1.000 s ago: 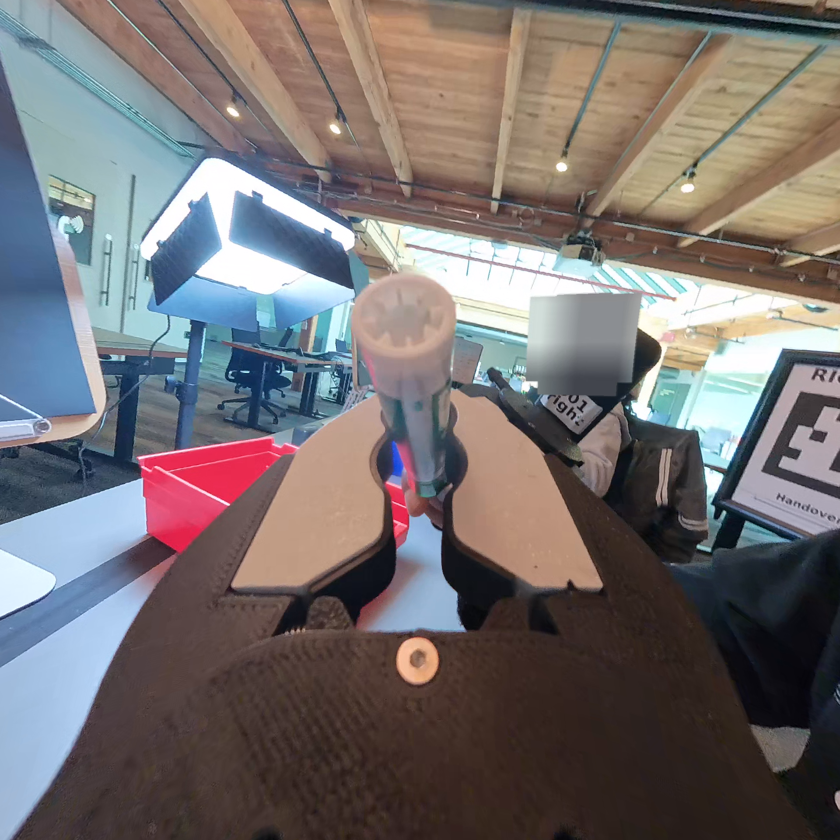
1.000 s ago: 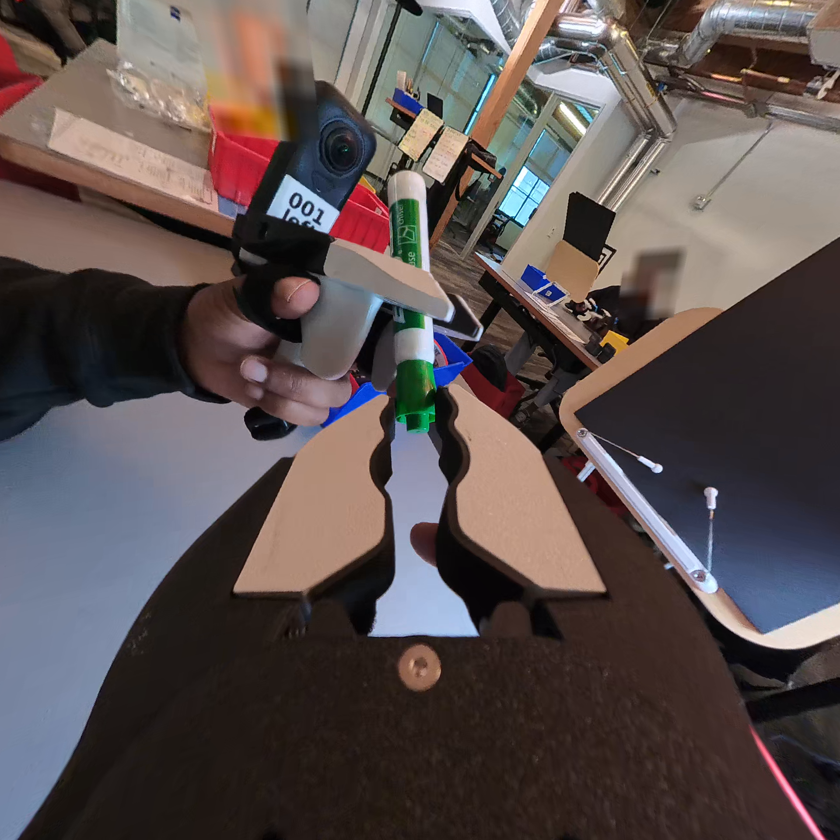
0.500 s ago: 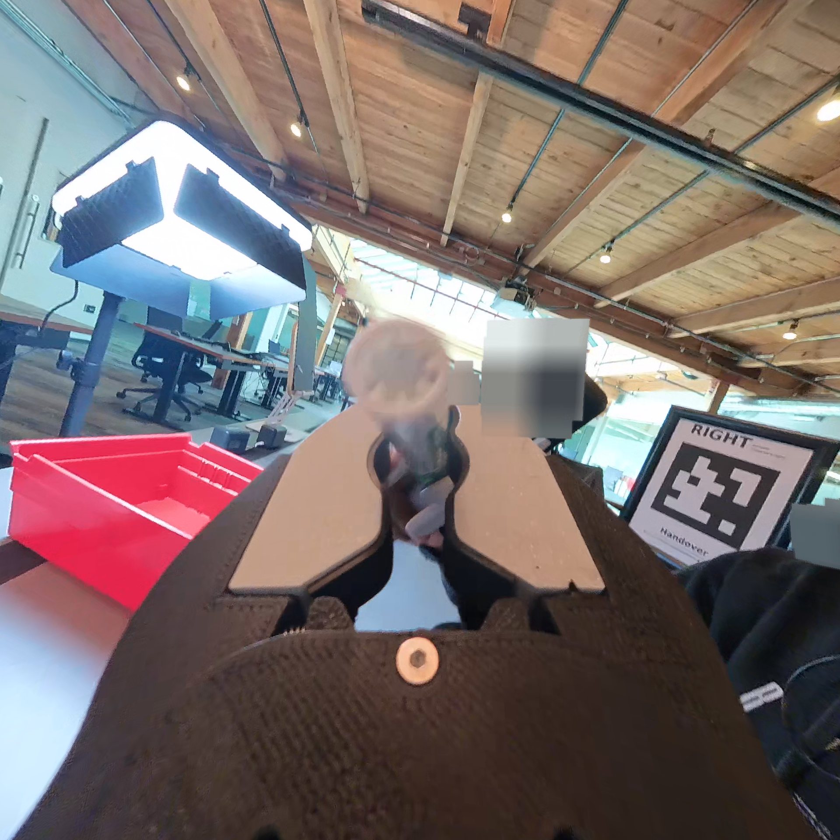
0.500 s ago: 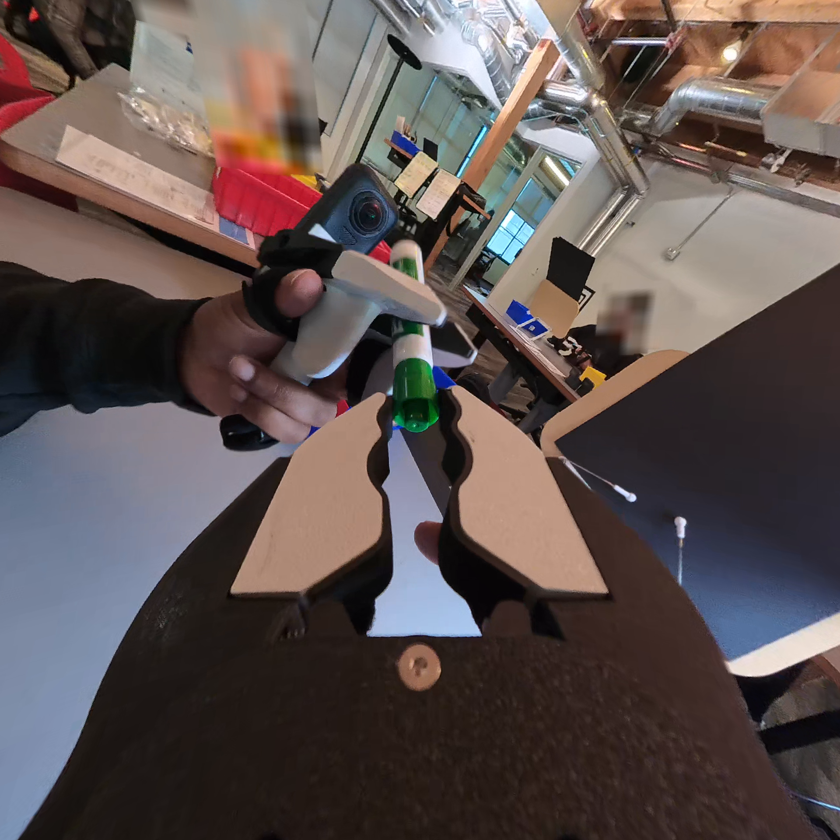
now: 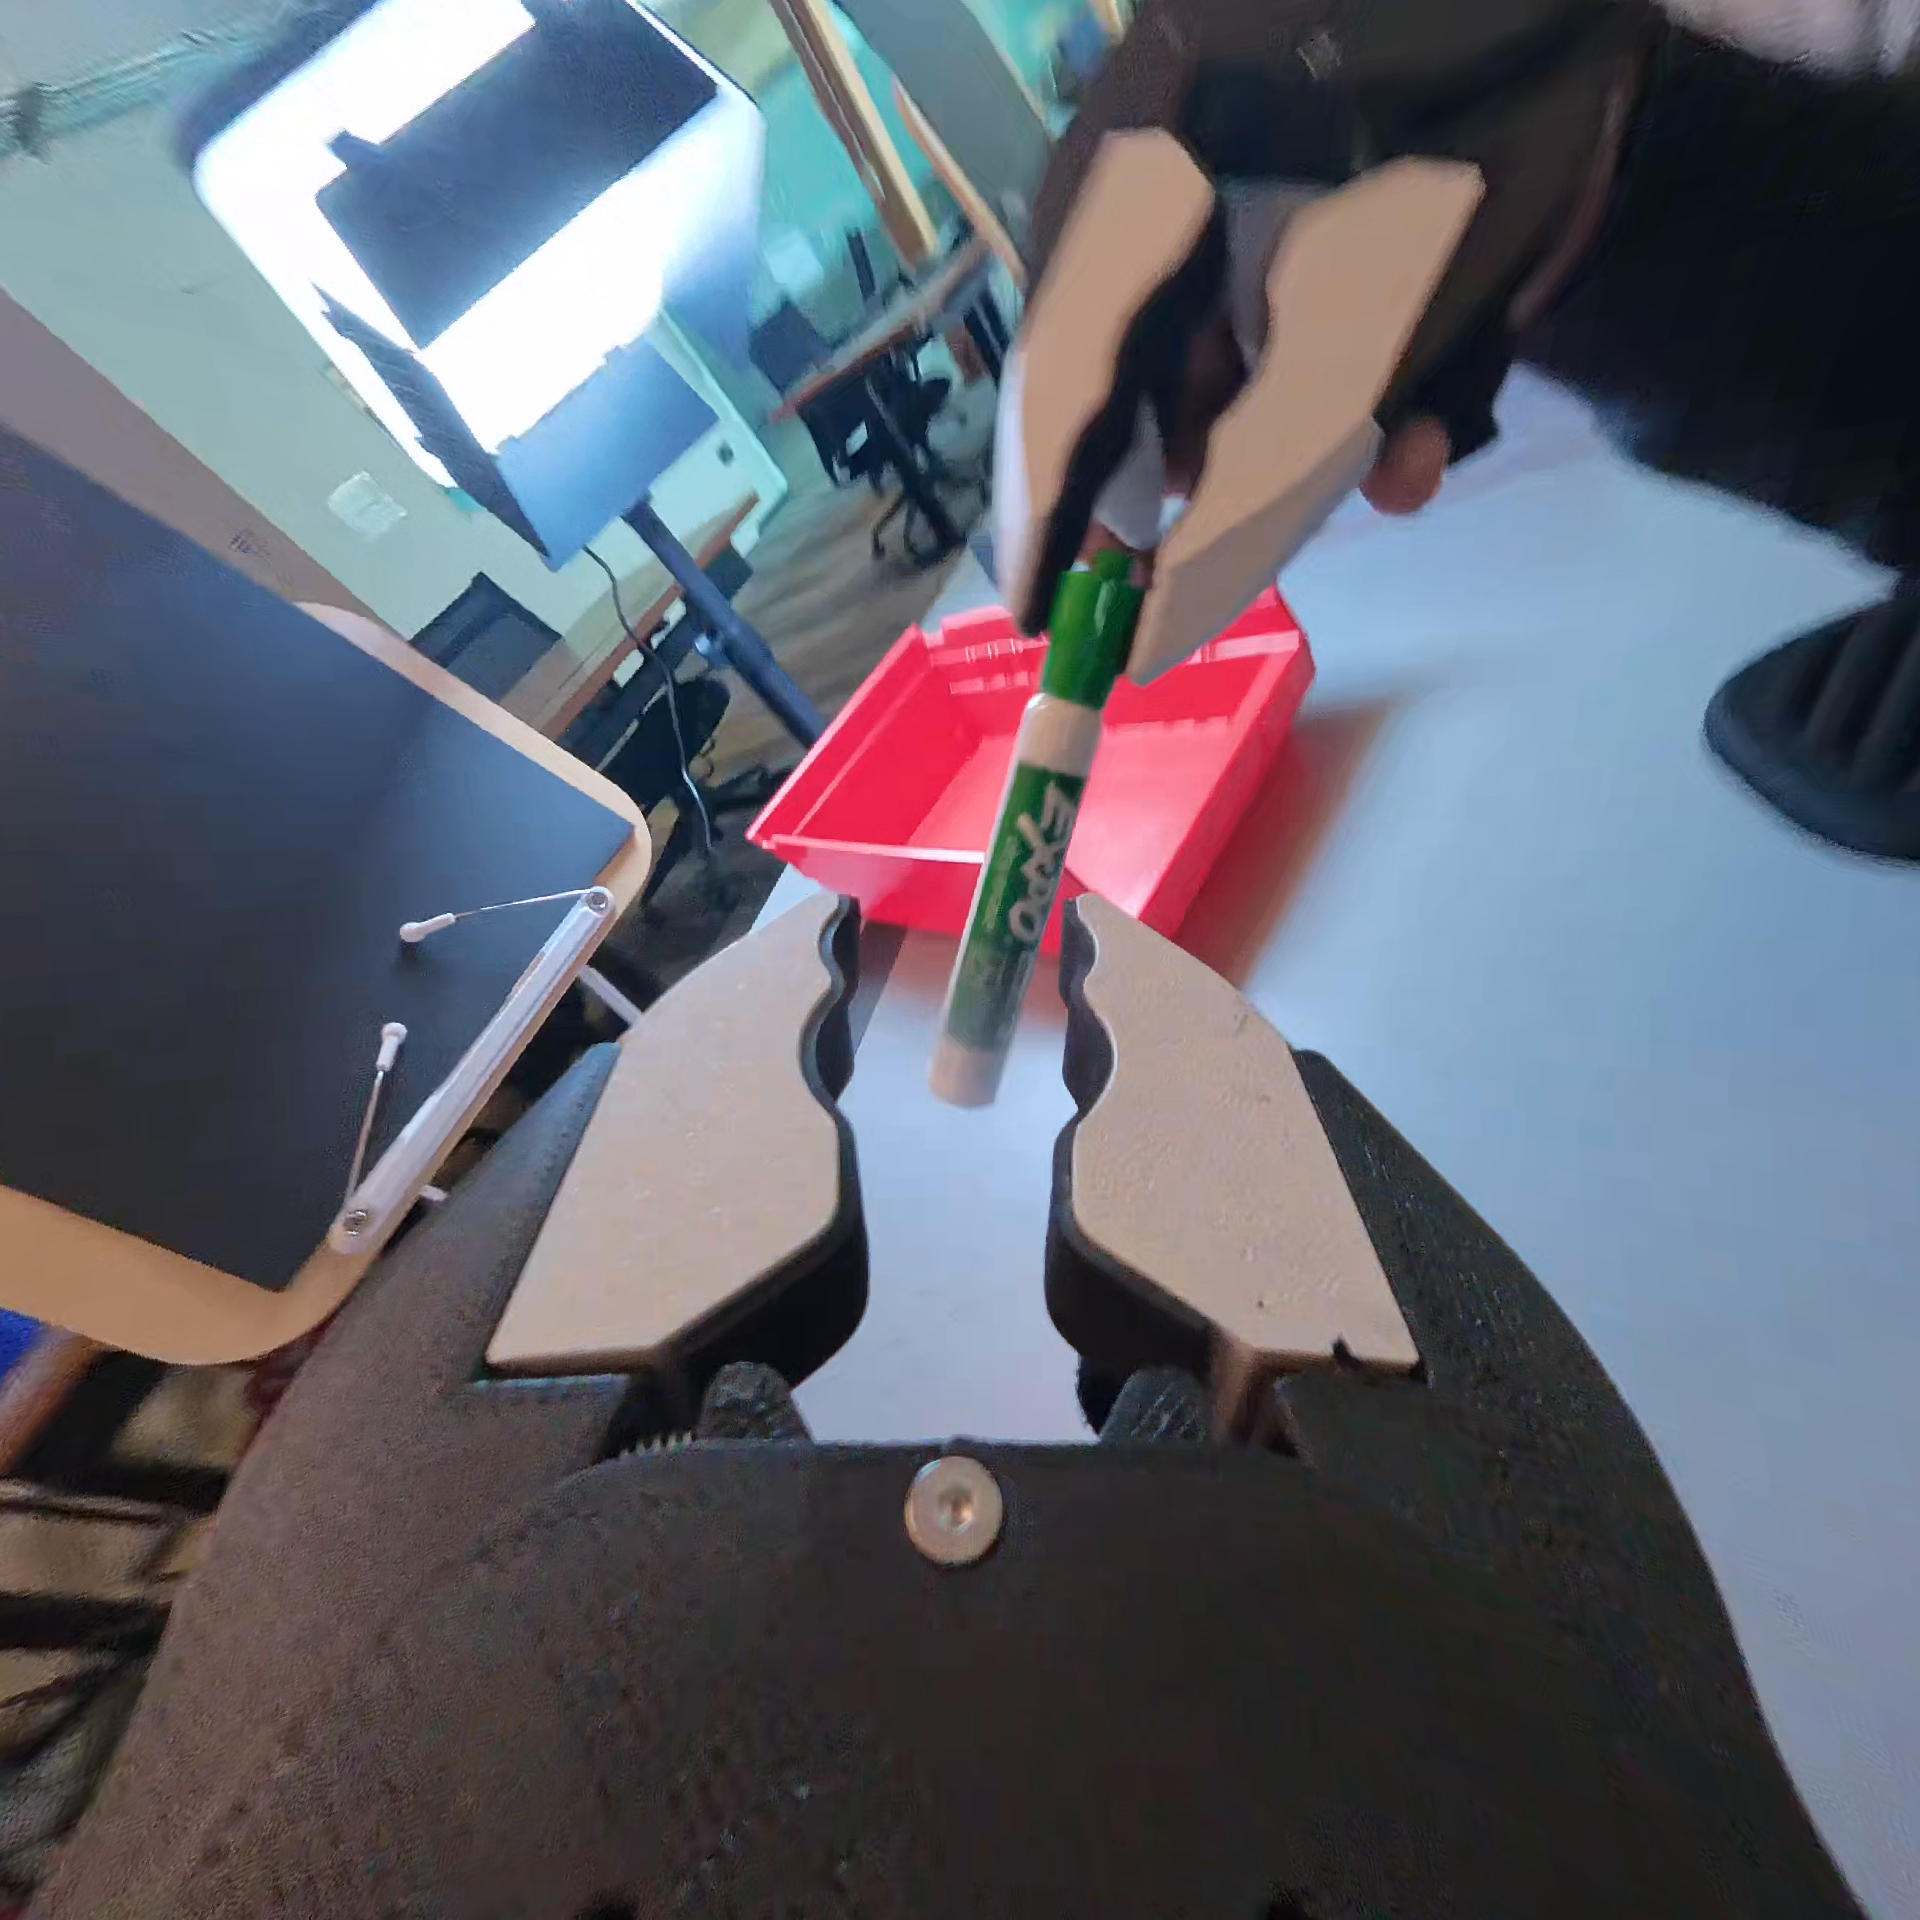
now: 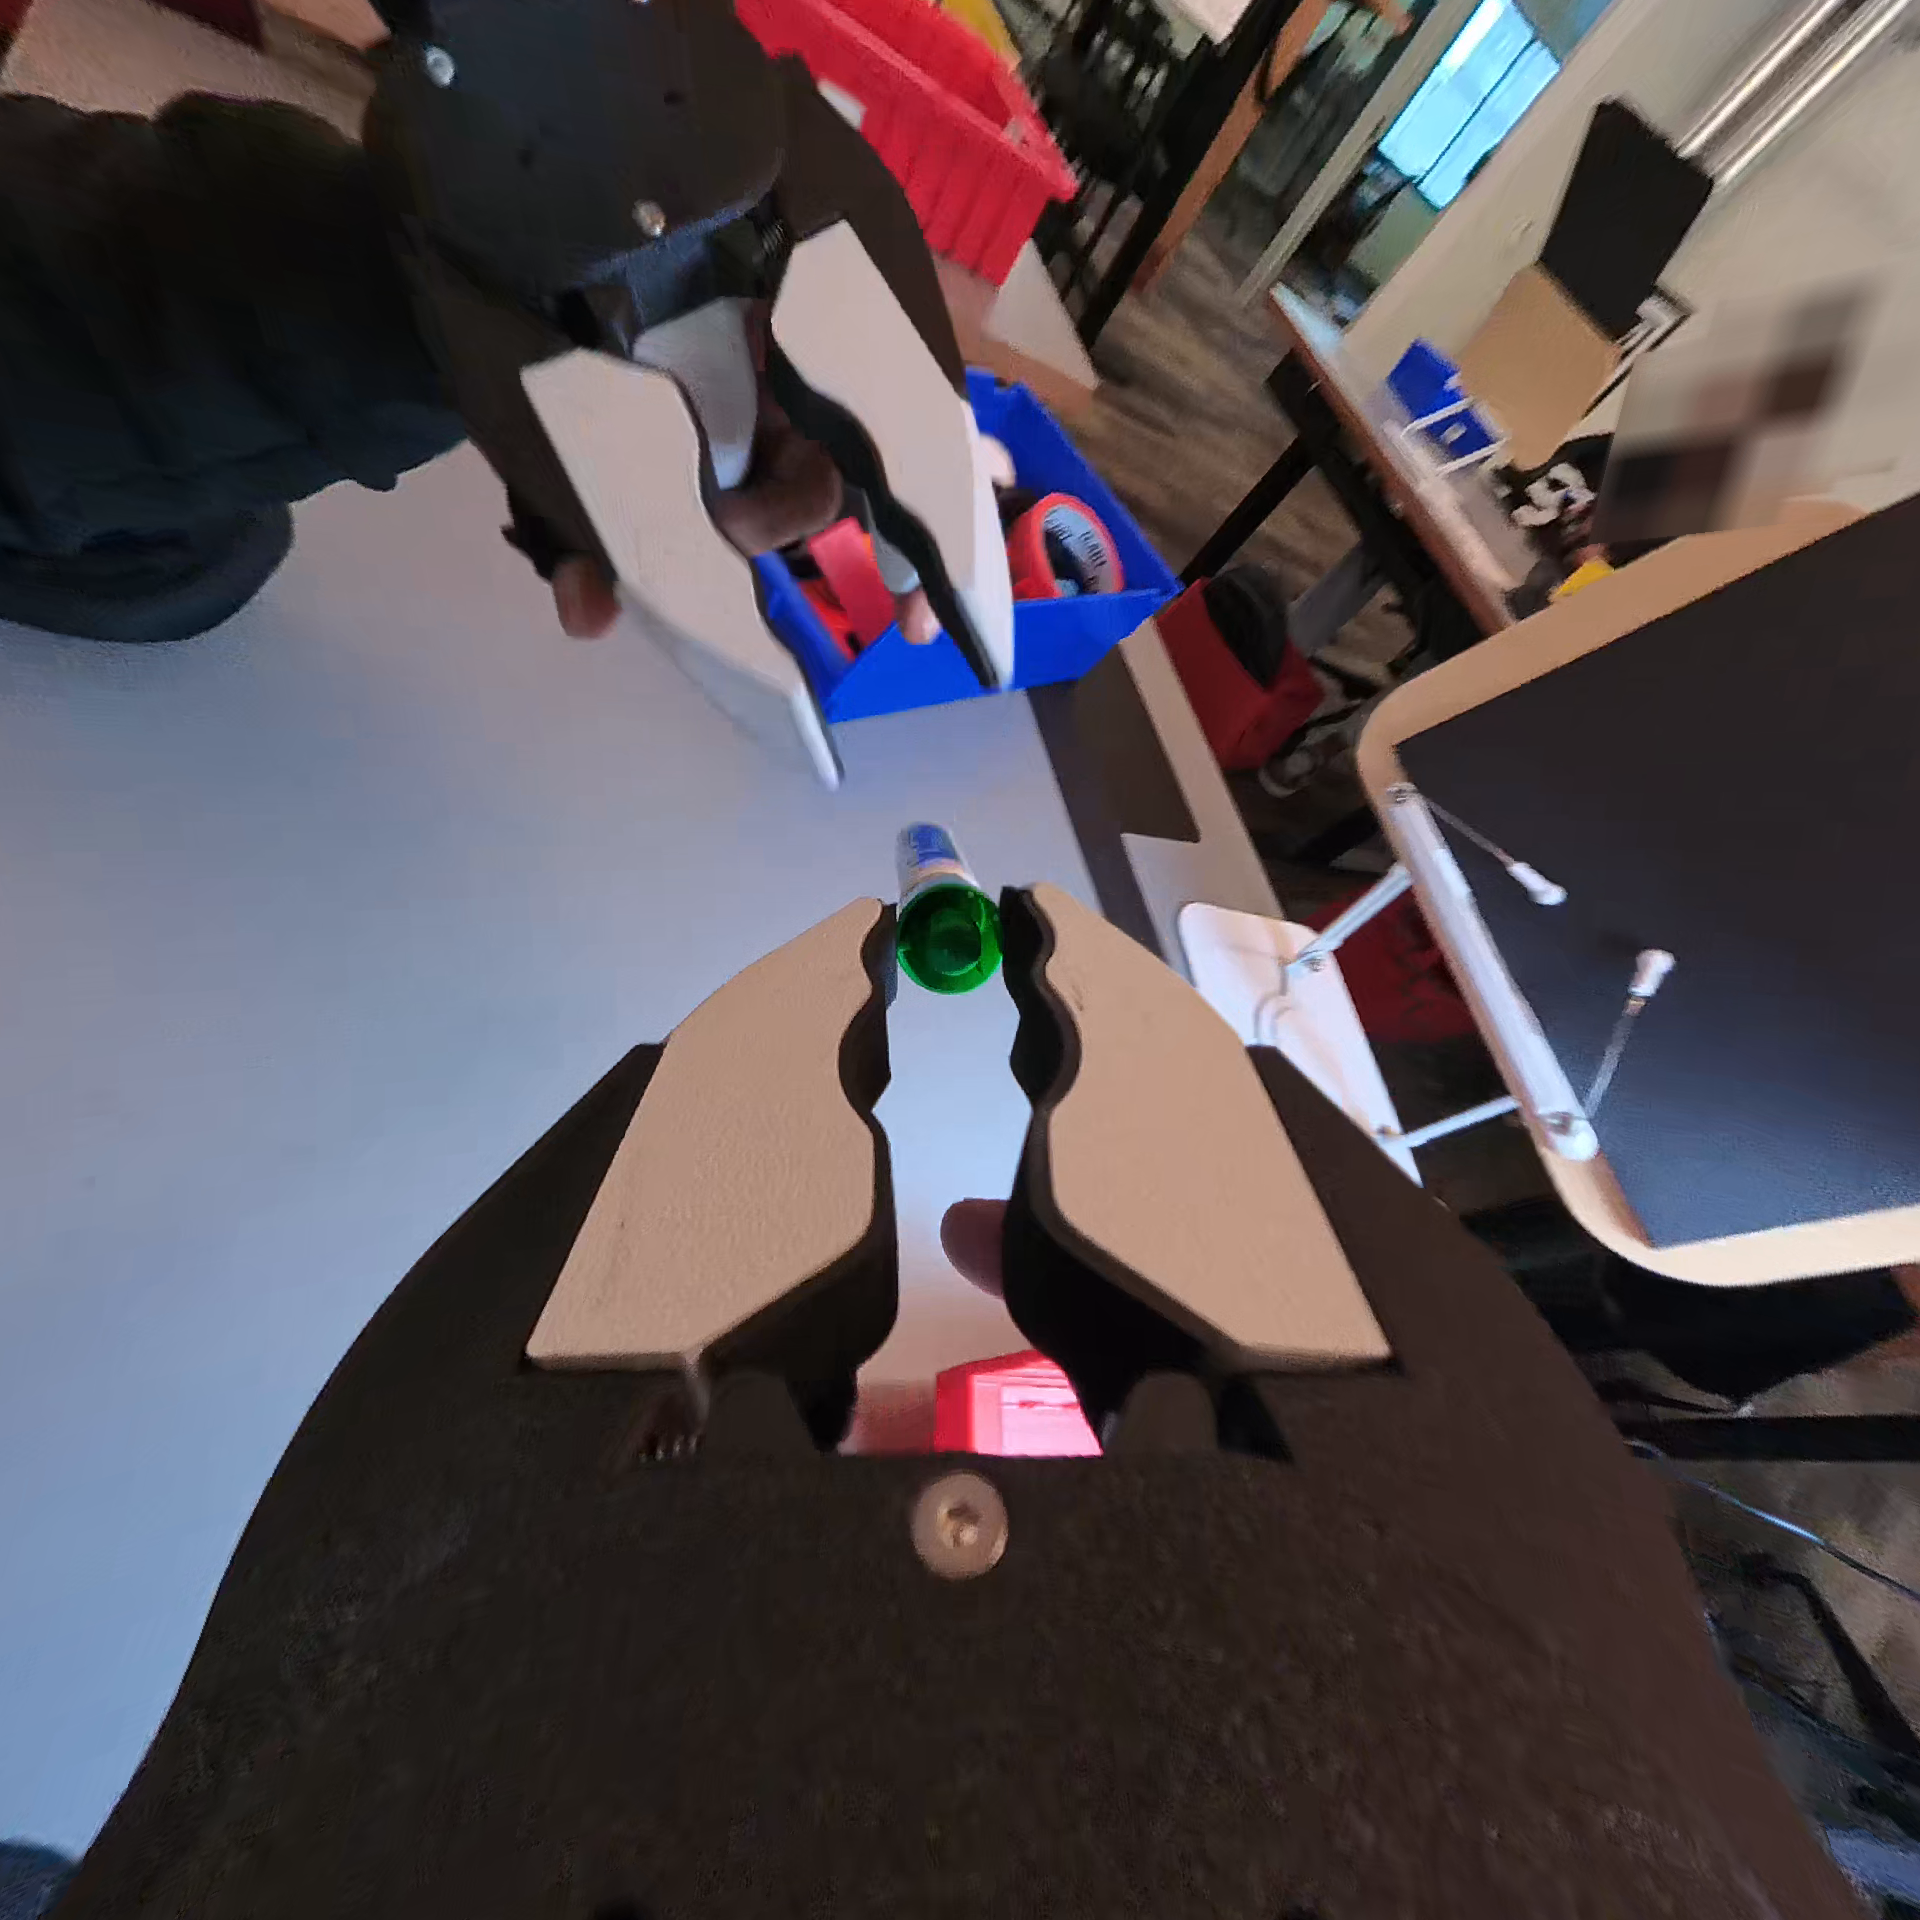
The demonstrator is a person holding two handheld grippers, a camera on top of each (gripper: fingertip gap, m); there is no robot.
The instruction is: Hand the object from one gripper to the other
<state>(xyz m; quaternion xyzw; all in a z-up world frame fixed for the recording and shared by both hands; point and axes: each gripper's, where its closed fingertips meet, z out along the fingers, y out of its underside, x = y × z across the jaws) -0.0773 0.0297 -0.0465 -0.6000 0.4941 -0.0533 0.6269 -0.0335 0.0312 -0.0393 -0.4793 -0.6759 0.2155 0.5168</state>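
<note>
A green-and-white marker (image 5: 1023, 862) hangs cap-up over the white table (image 5: 1558, 987). My right gripper (image 5: 1089, 634) is shut on its green cap and points down from above. My left gripper (image 5: 961, 925) is open; the marker's white tail end sits between its fingertips with a gap on each side. In the right wrist view I look along the marker (image 6: 948, 935), pinched by its cap at the tips of my right gripper (image 6: 945, 914). The left gripper (image 6: 909, 717) is beyond it, jaws apart and empty.
A red bin (image 5: 873, 842) stands on the table behind the marker. A blue bin (image 6: 1081, 623) with tape rolls sits at the table's far edge. A black board with a wooden rim (image 5: 208, 831) stands beside the table, and a lit softbox (image 5: 499, 229) behind it.
The left gripper has let go of the marker and opened. The right gripper has shut on the green cap and now holds it. Both grippers have tilted down towards the table.
</note>
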